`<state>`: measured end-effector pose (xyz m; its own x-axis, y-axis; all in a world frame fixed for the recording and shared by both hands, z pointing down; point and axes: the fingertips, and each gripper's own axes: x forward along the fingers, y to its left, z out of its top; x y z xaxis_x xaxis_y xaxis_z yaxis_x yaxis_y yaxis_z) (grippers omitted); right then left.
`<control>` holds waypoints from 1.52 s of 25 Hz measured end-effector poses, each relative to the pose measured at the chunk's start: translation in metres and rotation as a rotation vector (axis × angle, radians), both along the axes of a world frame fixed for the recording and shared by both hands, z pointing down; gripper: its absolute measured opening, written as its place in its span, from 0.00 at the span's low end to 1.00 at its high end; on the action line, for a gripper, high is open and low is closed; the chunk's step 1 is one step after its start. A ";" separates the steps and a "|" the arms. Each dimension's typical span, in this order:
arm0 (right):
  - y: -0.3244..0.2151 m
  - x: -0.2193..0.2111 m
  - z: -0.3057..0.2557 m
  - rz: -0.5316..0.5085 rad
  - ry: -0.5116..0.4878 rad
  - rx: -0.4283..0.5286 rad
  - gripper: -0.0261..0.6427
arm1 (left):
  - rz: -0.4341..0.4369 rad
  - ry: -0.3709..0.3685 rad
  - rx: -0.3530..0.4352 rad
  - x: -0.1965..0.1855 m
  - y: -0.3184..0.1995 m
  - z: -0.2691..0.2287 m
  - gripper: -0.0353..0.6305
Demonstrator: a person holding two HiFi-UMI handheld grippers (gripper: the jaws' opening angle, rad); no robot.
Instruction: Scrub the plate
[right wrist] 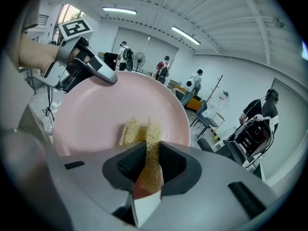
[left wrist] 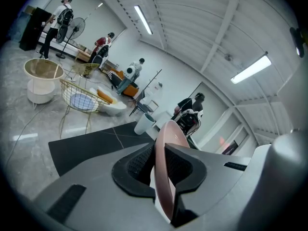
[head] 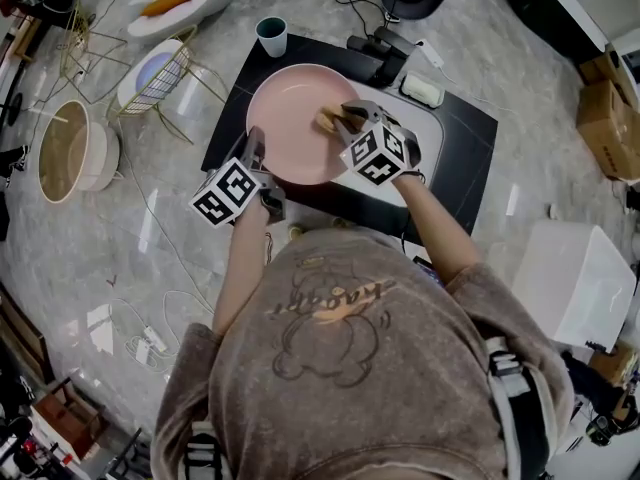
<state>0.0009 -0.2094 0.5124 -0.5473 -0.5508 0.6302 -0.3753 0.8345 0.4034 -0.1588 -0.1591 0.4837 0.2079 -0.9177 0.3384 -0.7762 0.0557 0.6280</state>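
A pink plate (head: 296,123) is held tilted over a black mat (head: 465,143). My left gripper (head: 254,154) is shut on the plate's near-left rim; in the left gripper view the rim (left wrist: 166,143) runs edge-on between the jaws of the left gripper (left wrist: 160,163). My right gripper (head: 345,118) is shut on a yellow scrub sponge (head: 327,118) and presses it on the plate's face. In the right gripper view the sponge (right wrist: 144,138) lies against the plate (right wrist: 96,114) ahead of the right gripper (right wrist: 147,160), with the left gripper (right wrist: 86,64) clamped at the plate's upper left rim.
A teal cup (head: 271,36) stands at the mat's far corner. A white soap bar (head: 422,90) and a dark device (head: 385,53) lie beyond the plate. Wire racks (head: 155,76), a white bowl (head: 70,151) and cables sit on the floor at left. A white box (head: 575,283) stands at right.
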 end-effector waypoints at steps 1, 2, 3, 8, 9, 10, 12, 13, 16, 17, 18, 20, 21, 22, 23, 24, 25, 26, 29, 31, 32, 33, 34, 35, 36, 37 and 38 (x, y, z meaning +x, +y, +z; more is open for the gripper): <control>0.004 0.000 0.003 -0.004 0.002 -0.012 0.16 | -0.009 -0.006 -0.003 -0.004 -0.001 0.001 0.12; 0.008 0.000 0.005 -0.010 0.003 -0.024 0.16 | -0.013 -0.008 -0.003 -0.005 -0.002 0.001 0.12; 0.013 0.000 0.007 -0.018 0.004 -0.033 0.16 | -0.013 -0.007 0.000 -0.006 -0.003 -0.001 0.12; 0.041 -0.014 0.013 -0.056 -0.010 -0.078 0.16 | -0.017 -0.003 0.004 -0.008 -0.006 -0.001 0.12; 0.046 -0.018 0.014 -0.065 -0.015 -0.088 0.16 | -0.016 -0.003 0.003 -0.008 -0.008 0.000 0.12; 0.051 -0.023 0.015 -0.076 -0.019 -0.095 0.16 | -0.014 -0.004 0.001 -0.008 -0.009 0.000 0.12; 0.057 -0.032 0.016 -0.101 -0.022 -0.104 0.16 | -0.009 -0.006 -0.002 -0.006 -0.012 0.002 0.12; 0.060 -0.036 0.016 -0.113 -0.023 -0.107 0.16 | -0.006 -0.006 -0.003 -0.005 -0.013 0.003 0.12; 0.064 -0.050 0.013 -0.145 -0.033 -0.111 0.16 | 0.006 -0.001 -0.005 -0.001 -0.015 0.005 0.12; 0.065 -0.055 0.011 -0.154 -0.038 -0.110 0.16 | 0.013 0.002 -0.006 0.001 -0.016 0.006 0.12; 0.064 -0.060 0.010 -0.163 -0.043 -0.109 0.16 | 0.021 0.004 -0.008 0.004 -0.017 0.007 0.12; 0.062 -0.068 0.005 -0.177 -0.051 -0.104 0.16 | 0.040 0.007 -0.013 0.011 -0.018 0.008 0.12; 0.060 -0.071 0.002 -0.181 -0.053 -0.100 0.16 | 0.049 0.008 -0.016 0.014 -0.018 0.009 0.12; 0.057 -0.073 -0.001 -0.183 -0.055 -0.095 0.16 | 0.060 0.009 -0.018 0.018 -0.017 0.009 0.12; 0.054 -0.074 -0.003 -0.183 -0.057 -0.090 0.16 | 0.072 0.011 -0.018 0.021 -0.017 0.009 0.12; 0.050 -0.075 -0.005 -0.182 -0.058 -0.083 0.16 | 0.083 0.015 -0.017 0.025 -0.016 0.010 0.12; 0.046 -0.075 -0.008 -0.180 -0.059 -0.076 0.16 | 0.091 0.021 -0.018 0.027 -0.016 0.011 0.12; 0.041 -0.075 -0.009 -0.180 -0.057 -0.068 0.16 | 0.095 0.027 -0.020 0.028 -0.015 0.012 0.12; 0.031 -0.076 -0.013 -0.188 -0.038 -0.045 0.16 | 0.103 0.039 -0.023 0.030 -0.015 0.014 0.12; 0.027 -0.075 -0.015 -0.194 -0.025 -0.030 0.16 | 0.111 0.041 -0.017 0.031 -0.016 0.011 0.12; 0.024 -0.075 -0.016 -0.194 -0.023 -0.024 0.16 | 0.113 0.041 -0.019 0.031 -0.016 0.011 0.12; 0.021 -0.075 -0.018 -0.191 -0.022 -0.018 0.16 | 0.114 0.041 -0.023 0.030 -0.015 0.012 0.12; 0.018 -0.075 -0.020 -0.187 -0.023 -0.011 0.16 | 0.115 0.045 -0.028 0.031 -0.014 0.013 0.12; 0.014 -0.075 -0.023 -0.182 -0.025 -0.003 0.16 | 0.121 0.052 -0.028 0.033 -0.014 0.013 0.12; 0.010 -0.076 -0.025 -0.179 -0.025 0.007 0.16 | 0.130 0.058 -0.025 0.036 -0.014 0.012 0.12; 0.006 -0.077 -0.027 -0.178 -0.023 0.018 0.16 | 0.139 0.061 -0.024 0.040 -0.013 0.012 0.12; 0.002 -0.078 -0.029 -0.177 -0.020 0.028 0.16 | 0.145 0.062 -0.026 0.042 -0.013 0.013 0.12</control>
